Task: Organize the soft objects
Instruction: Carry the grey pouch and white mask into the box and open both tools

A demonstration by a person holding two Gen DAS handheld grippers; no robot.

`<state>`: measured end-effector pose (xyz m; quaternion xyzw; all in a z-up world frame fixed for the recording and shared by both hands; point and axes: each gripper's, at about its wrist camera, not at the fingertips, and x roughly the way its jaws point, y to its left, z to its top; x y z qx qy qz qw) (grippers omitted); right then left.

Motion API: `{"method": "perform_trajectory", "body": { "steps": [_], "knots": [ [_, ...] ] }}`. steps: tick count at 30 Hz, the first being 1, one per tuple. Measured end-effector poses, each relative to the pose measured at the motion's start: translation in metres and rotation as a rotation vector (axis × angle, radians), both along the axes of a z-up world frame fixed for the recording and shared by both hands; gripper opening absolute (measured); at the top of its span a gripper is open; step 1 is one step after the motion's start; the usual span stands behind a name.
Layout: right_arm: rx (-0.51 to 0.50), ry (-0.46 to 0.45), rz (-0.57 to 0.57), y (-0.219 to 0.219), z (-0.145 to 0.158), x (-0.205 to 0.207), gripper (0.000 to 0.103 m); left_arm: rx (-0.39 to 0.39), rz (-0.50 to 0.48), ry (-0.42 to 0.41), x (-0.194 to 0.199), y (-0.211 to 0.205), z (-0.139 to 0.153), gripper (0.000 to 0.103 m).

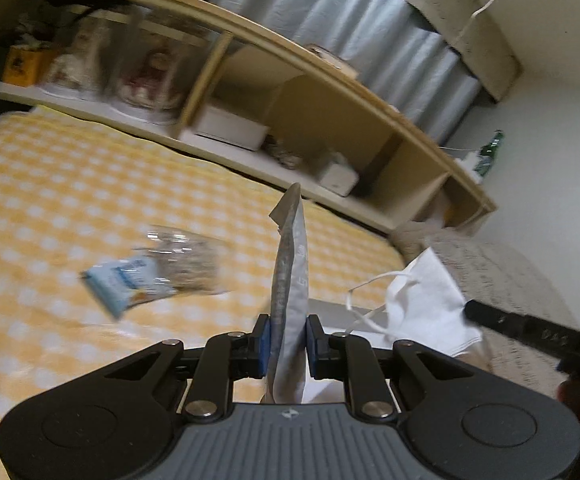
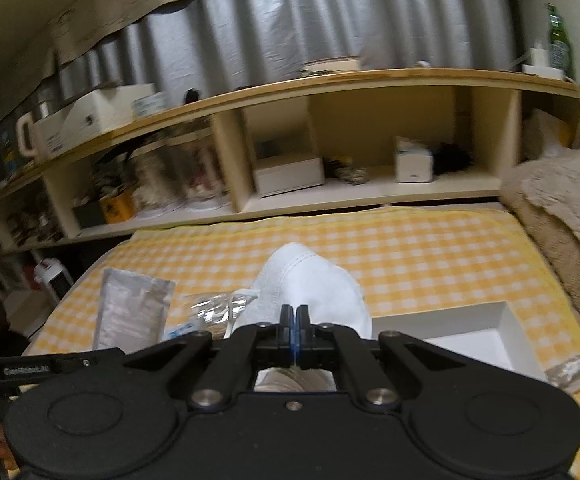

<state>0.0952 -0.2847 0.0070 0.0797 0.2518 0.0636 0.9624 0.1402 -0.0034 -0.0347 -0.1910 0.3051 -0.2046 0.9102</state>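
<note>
— Writing anywhere?
— Blurred print on the flat silver foil pouch (image 1: pixel 290 280), unreadable; left tongs (image 1: pixel 288 340) clamp it above the yellow checked bed (image 1: pixel 70 184).
— Right tongs (image 2: pixel 294 326)?
— Closed, pinching the white fabric mask (image 2: pixel 310 280) beside the white box (image 2: pixel 506 320).

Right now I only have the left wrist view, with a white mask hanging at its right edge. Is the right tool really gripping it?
Observer: Yes. In the right wrist view the right tool is shut on the white mask.
Operator: Anything lying near the open white box?
Observer: A crumpled silver wrapper lies on the checked blanket, by the box's near right corner.
</note>
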Motion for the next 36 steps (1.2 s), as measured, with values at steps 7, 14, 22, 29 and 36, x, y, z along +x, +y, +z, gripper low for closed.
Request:
{"method": "perform_trajectory", "body": {
  "steps": [7, 14, 22, 29, 36],
  "knots": [
    [0.047, 0.015, -0.122, -0.047, -0.015, 0.003, 0.001, -0.116, -0.094, 0.004, 0.021, -0.044, -0.011, 0.019],
    [0.084, 0.073, -0.259, -0.093, -0.039, 0.015, 0.001, -0.250, -0.184, 0.081, 0.045, -0.089, -0.048, 0.019],
    [0.078, 0.136, -0.316, -0.110, -0.066, 0.037, 0.001, -0.227, -0.216, 0.146, 0.067, -0.117, -0.094, 0.019],
    [0.059, 0.190, -0.327, -0.112, -0.093, 0.062, 0.001, 0.047, -0.177, 0.064, 0.066, -0.124, -0.101, 0.050],
    [-0.011, 0.284, -0.357, -0.112, -0.113, 0.068, 0.035, 0.258, -0.189, -0.044, 0.055, -0.136, -0.090, 0.051]
  ]
}}
